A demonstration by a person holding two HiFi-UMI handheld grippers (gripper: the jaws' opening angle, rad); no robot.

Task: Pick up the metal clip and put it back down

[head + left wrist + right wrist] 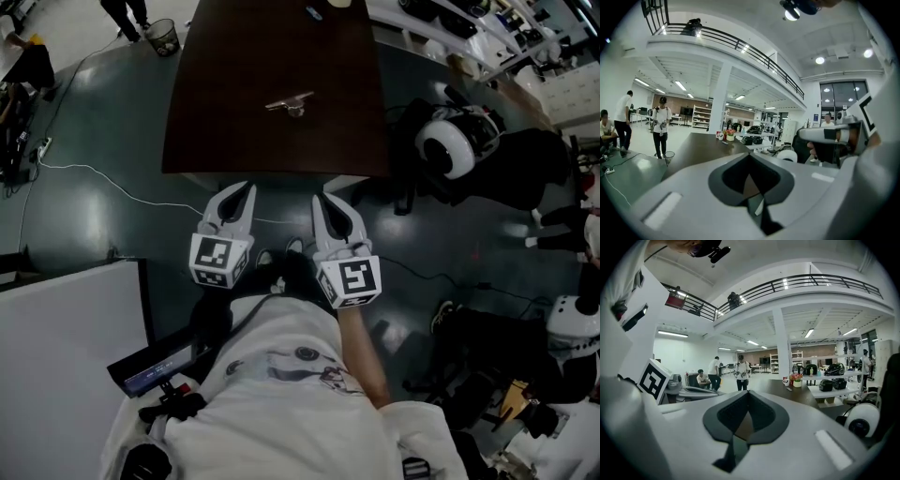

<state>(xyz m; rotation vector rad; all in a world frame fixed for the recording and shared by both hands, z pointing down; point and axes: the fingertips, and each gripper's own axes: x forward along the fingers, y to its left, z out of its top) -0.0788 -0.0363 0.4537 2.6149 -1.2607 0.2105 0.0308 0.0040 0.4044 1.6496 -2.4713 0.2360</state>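
While the metal clip (290,103) lies on the dark table (234,112), both grippers are held just short of its near edge.
The left gripper (242,191) and right gripper (321,201) are seen side by side, each with jaws pressed together on nothing; the metal clip is left well apart from them.

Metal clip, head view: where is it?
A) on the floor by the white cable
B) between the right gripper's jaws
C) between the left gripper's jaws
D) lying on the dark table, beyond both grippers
D: the metal clip lies on the dark table, well apart from the left gripper and the right gripper, which are both shut with nothing between their jaws.
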